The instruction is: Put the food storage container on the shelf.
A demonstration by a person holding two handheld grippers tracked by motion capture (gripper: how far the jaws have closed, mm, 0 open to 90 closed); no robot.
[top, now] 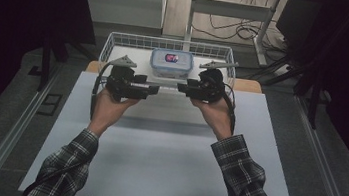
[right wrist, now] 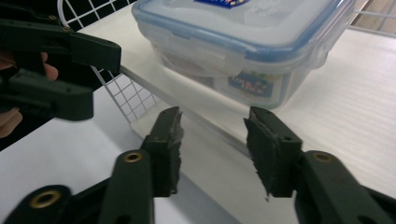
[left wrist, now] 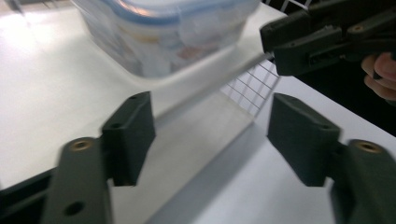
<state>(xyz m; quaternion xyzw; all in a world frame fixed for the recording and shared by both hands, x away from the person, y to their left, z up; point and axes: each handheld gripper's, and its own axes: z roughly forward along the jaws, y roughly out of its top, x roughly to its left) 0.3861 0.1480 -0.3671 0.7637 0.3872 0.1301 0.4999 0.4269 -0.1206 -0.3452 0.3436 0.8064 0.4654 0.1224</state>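
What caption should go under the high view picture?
Two hand-held grippers, left and right, both open, meet before a wire basket holding a blue-lidded plastic box.

High view: dim room with dark, vignetted edges; only the surface (top: 166, 147) is evenly lit, a soft shadow band lying below the hands. Left gripper view: motion blur smears the container (left wrist: 163, 32), with overexposed glare at upper left. Right gripper view: sharper, near jaws slightly soft, bright white highlights at right.
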